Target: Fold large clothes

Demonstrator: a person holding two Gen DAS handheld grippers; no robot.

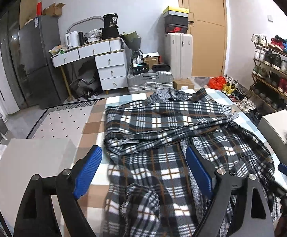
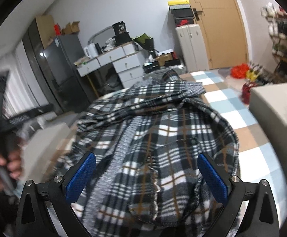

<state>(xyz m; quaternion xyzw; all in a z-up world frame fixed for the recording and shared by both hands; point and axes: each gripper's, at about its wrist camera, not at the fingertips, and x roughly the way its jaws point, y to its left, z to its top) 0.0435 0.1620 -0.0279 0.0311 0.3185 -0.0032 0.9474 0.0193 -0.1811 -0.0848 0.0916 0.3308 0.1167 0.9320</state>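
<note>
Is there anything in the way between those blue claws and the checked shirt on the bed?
Nothing visible. The plaid shirt lies spread on the checked bedcover, and both the left gripper and right gripper hang open directly over its cloth, with nothing between their blue pads and the fabric.
</note>
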